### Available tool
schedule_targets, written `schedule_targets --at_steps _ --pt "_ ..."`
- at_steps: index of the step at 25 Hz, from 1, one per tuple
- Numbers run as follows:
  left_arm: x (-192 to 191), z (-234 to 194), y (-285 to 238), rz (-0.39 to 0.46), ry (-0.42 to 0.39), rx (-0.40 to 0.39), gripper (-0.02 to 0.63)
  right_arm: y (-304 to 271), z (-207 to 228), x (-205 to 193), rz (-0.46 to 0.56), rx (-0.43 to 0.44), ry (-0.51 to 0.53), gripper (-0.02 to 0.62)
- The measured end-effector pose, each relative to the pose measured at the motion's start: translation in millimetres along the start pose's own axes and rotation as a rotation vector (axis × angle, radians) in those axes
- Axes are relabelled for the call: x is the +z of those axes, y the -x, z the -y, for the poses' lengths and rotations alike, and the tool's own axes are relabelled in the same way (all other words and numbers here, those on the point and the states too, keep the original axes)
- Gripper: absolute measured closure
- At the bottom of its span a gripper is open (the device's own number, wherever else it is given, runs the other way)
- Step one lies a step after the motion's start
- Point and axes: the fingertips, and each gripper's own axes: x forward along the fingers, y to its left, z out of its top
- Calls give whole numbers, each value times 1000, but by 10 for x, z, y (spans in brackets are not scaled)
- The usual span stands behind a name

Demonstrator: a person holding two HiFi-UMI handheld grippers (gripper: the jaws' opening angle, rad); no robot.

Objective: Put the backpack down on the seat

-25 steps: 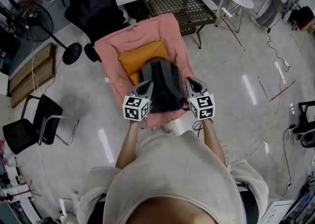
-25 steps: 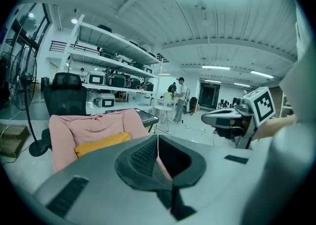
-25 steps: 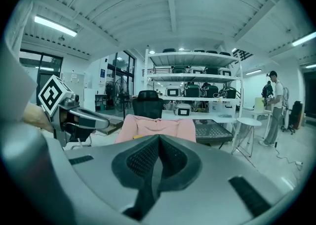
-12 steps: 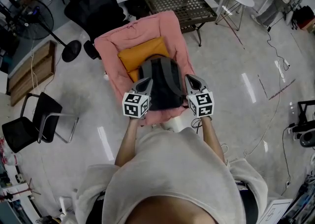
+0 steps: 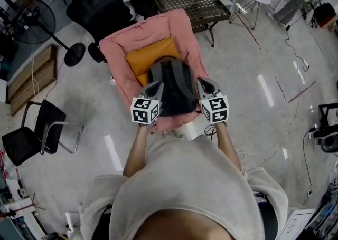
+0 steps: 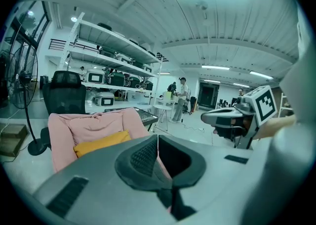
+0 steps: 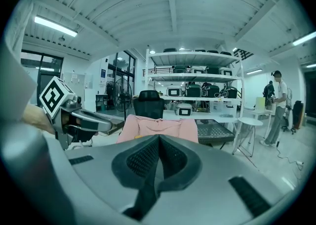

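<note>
A dark grey fabric backpack (image 5: 171, 86) sits between two hand-held grippers over the front of a soft pink padded seat (image 5: 142, 36), just ahead of its orange rectangular cushion (image 5: 150, 57); whether it touches the seat cannot be told. The left gripper (image 5: 157, 87) and the right gripper (image 5: 202, 83) flank the bag, each with jaws pressed together on a dark strap (image 7: 143, 194) of the backpack. A black mesh office chair (image 5: 97, 1) stands behind the seat
</note>
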Motion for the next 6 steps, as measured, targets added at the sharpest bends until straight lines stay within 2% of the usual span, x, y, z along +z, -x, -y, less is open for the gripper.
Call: schedule_targets --at_steps 6 --pt "-41 14 -27 -2 1 -3 591 -1 19 -30 -4 0 5 598"
